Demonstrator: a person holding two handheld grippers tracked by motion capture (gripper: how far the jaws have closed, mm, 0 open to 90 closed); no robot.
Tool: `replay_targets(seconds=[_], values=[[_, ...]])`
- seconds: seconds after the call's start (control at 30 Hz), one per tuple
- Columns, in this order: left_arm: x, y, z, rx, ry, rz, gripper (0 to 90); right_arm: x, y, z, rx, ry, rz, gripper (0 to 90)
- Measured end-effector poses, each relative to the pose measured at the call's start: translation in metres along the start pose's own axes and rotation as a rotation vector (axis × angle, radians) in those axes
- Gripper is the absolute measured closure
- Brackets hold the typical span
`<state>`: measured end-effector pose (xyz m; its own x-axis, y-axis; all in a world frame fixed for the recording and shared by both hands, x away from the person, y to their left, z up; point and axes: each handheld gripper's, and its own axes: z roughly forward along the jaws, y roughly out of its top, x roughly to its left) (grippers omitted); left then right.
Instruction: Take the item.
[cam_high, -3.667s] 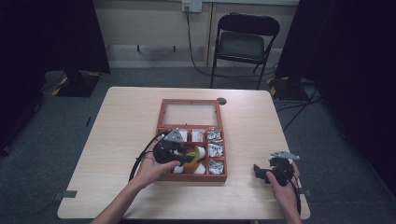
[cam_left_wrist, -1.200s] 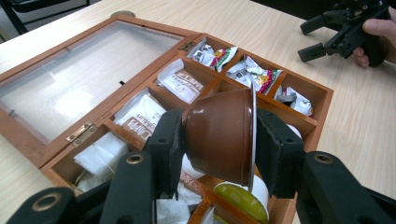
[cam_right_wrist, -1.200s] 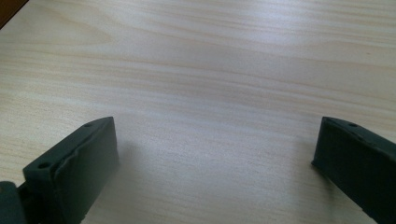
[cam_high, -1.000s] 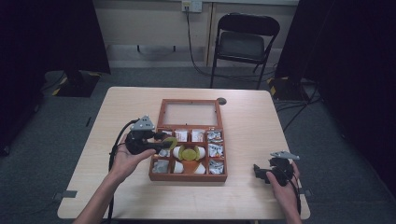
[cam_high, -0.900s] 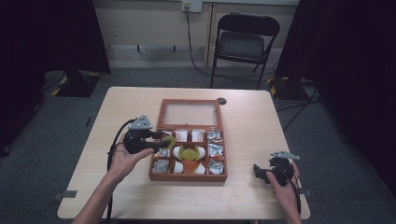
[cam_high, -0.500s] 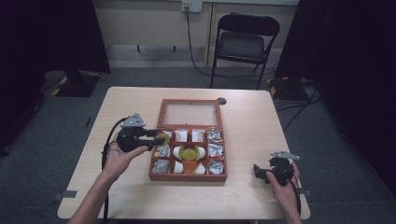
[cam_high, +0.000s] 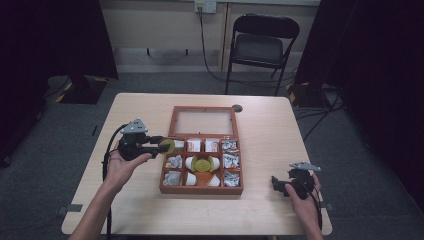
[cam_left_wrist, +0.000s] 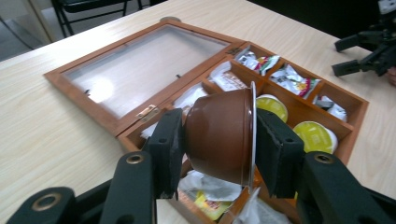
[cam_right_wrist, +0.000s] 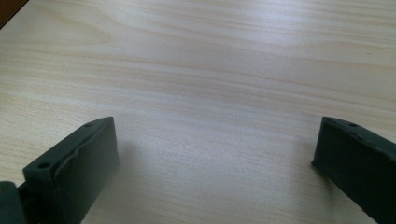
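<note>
The person's left forearm comes in from the bottom of the high view and angles up toward the left edge of the wooden compartment box (cam_high: 201, 189), with the hand (cam_high: 121, 161) cupped under the left gripper (cam_high: 161, 144) so that it points level across the table toward the box. Its two black jaws are clamped on a brown coffee capsule (cam_left_wrist: 219, 136), one pad pressed on the rounded base and the other against the flat rim and lid, so the capsule lies on its side between them. In the high view its yellow-green lid (cam_high: 166, 146) faces the camera, and the capsule hangs just at the box's left wall, over the table edge of the compartments. The left gripper view shows the box lying open behind it, the glass-paned lid (cam_left_wrist: 145, 70) flat on the table (cam_left_wrist: 42, 130). Two more capsules with yellow lids (cam_left_wrist: 317, 136) sit in a compartment beyond the held one, and foil sachets (cam_left_wrist: 293, 79) fill the compartments along the far row. The right hand (cam_high: 304, 196) rests near the table's front right corner, well apart from the box, holding the right gripper (cam_high: 278, 184) low and pointing toward the box. In the right gripper view its jaws stand wide apart over bare wood with nothing between them.
</note>
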<state>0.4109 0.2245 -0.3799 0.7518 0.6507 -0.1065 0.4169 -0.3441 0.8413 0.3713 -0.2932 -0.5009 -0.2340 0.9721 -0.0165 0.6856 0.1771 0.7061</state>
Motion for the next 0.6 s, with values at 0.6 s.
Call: replay_targets(seconds=[0.6], values=[[0.019,-0.008,-0.016,-0.010,0.051,-0.034,55.1,0.000,0.000,0.000,0.000,0.000,0.000,0.0]])
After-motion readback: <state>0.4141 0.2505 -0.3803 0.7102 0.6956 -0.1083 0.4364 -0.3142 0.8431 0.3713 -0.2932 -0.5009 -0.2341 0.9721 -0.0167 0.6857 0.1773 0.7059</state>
